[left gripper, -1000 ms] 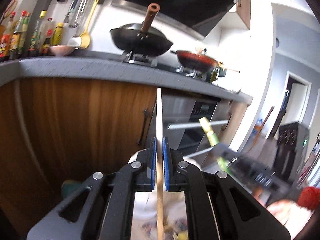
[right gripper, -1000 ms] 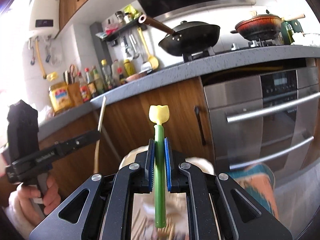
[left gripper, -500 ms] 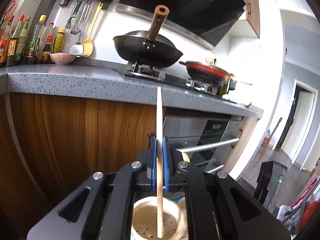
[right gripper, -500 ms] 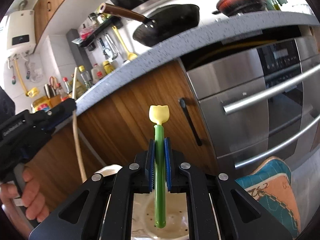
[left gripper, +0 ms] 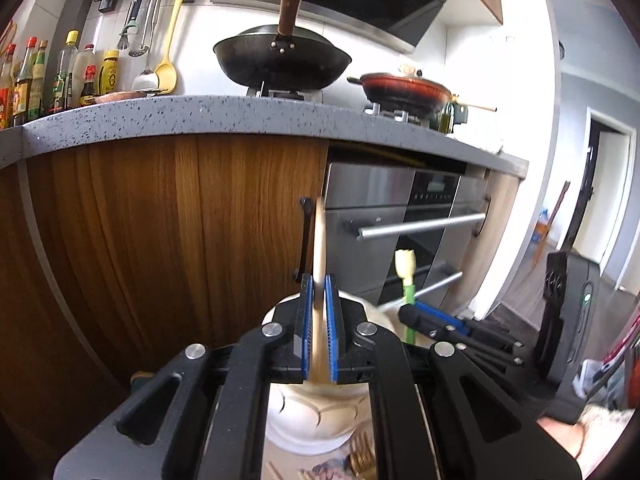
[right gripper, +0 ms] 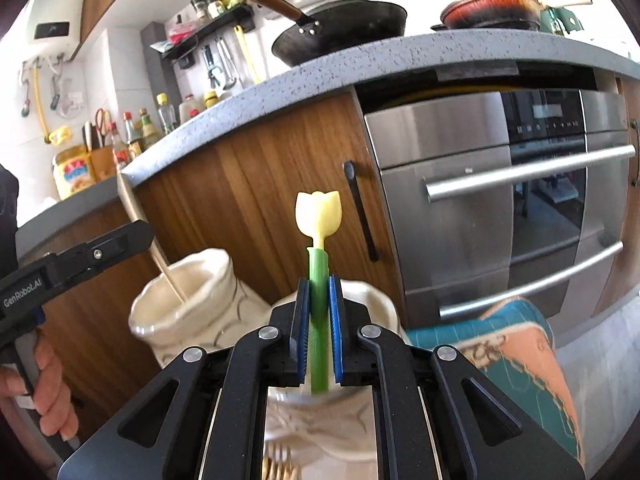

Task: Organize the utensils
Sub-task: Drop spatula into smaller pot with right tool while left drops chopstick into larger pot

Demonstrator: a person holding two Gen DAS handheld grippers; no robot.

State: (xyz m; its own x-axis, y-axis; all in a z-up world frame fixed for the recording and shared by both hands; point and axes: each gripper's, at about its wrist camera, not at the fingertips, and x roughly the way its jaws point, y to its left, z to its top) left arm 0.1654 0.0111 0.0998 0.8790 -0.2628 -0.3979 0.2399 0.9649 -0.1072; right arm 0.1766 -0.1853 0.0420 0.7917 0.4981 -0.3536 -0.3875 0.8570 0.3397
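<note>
My left gripper point(left gripper: 319, 280) is shut on a pale wooden stick point(left gripper: 320, 240) that stands upright and blurred. Under it is a white ceramic jar point(left gripper: 312, 416). In the right wrist view the left gripper point(right gripper: 140, 229) holds that stick point(right gripper: 168, 276) with its lower end inside the left white jar point(right gripper: 192, 308). My right gripper point(right gripper: 319, 284) is shut on a green utensil with a yellow tulip head point(right gripper: 318, 216), upright over a second white jar point(right gripper: 372, 300). The left wrist view shows the green utensil point(left gripper: 409, 300) and the right gripper point(left gripper: 416, 314) just to the right.
A wooden cabinet front point(left gripper: 180, 240) and a steel oven point(right gripper: 520, 220) stand close behind the jars, under a grey counter point(left gripper: 200, 112) with a black wok point(left gripper: 280, 60). A teal and orange mitt point(right gripper: 512, 344) lies right. Gold fork tines point(right gripper: 280, 468) show below.
Both grippers have sunk with their utensils. The two white jars have come up close under them, and the wooden stick's lower end now sits in the left jar.
</note>
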